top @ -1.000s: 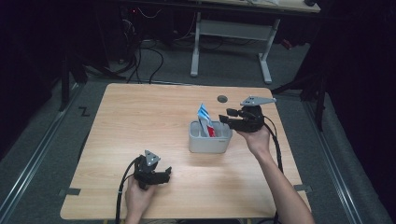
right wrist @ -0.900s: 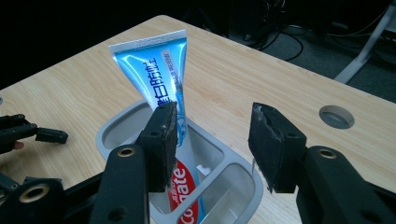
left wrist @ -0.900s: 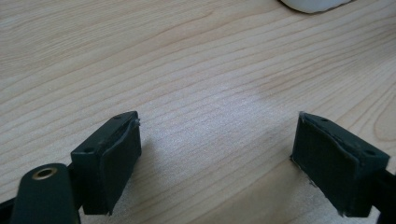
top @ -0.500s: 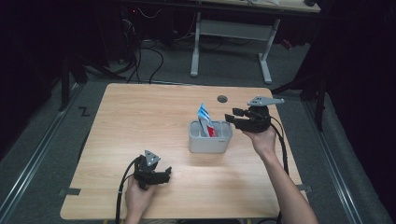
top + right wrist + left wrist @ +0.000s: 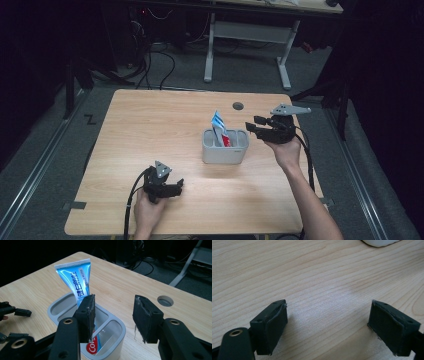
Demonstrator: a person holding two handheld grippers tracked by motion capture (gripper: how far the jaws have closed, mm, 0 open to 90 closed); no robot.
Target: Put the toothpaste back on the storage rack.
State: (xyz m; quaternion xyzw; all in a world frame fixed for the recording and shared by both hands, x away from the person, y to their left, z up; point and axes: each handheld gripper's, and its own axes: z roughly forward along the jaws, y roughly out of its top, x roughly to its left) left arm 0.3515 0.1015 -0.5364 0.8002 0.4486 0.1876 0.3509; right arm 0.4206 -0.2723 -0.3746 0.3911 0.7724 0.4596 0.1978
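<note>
A grey holder with several compartments stands mid-table, and a blue and red toothpaste tube stands upright in it. In the right gripper view the tube leans in the holder just below and behind the jaws. My right gripper hovers just right of the holder, open and empty, also seen up close. My left gripper rests near the table's front edge, open, with only bare wood between its jaws.
The wooden table has a round cable hole behind the holder. A white-framed desk and cables stand on the floor beyond the far edge. The holder's edge shows at the top of the left gripper view.
My right gripper has drawn back to the right, away from the holder and the tube. The left gripper has stayed still.
</note>
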